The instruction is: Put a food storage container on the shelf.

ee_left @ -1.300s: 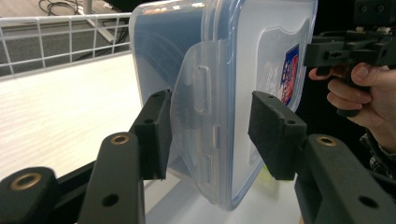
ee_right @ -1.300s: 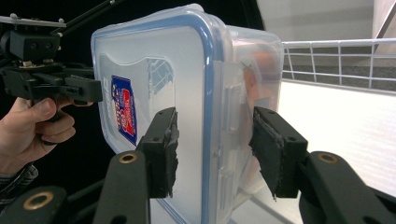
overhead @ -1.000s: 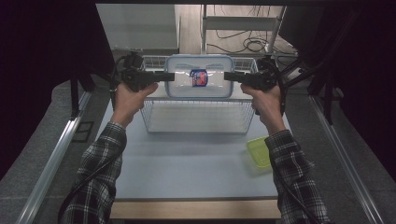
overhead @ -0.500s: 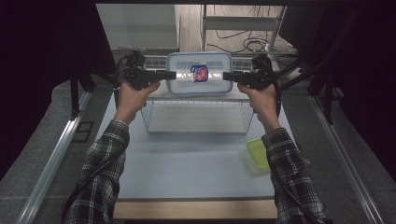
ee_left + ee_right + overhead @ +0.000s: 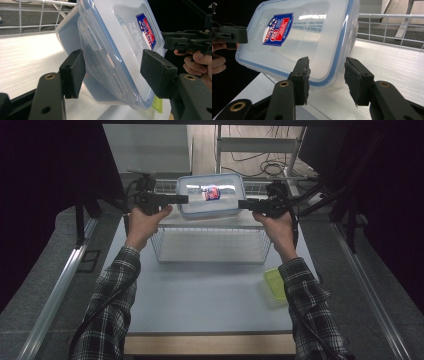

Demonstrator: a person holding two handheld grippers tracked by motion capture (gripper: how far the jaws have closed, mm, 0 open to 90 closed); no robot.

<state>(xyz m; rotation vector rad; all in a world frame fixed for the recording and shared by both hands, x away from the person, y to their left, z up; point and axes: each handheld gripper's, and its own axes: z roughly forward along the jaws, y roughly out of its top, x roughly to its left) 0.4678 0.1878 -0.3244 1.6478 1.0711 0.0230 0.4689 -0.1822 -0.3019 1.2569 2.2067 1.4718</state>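
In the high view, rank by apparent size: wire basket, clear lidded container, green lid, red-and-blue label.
1. wire basket
2. clear lidded container, though raised toward the camera, which may enlarge it
3. green lid, partly behind the sleeve
4. red-and-blue label

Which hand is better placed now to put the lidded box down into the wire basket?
Probably the right. The right claw has just been closing and seems to pinch the lidded box at its rim; the left claw has just been opening, with a visible gap between one pad and the box between them.
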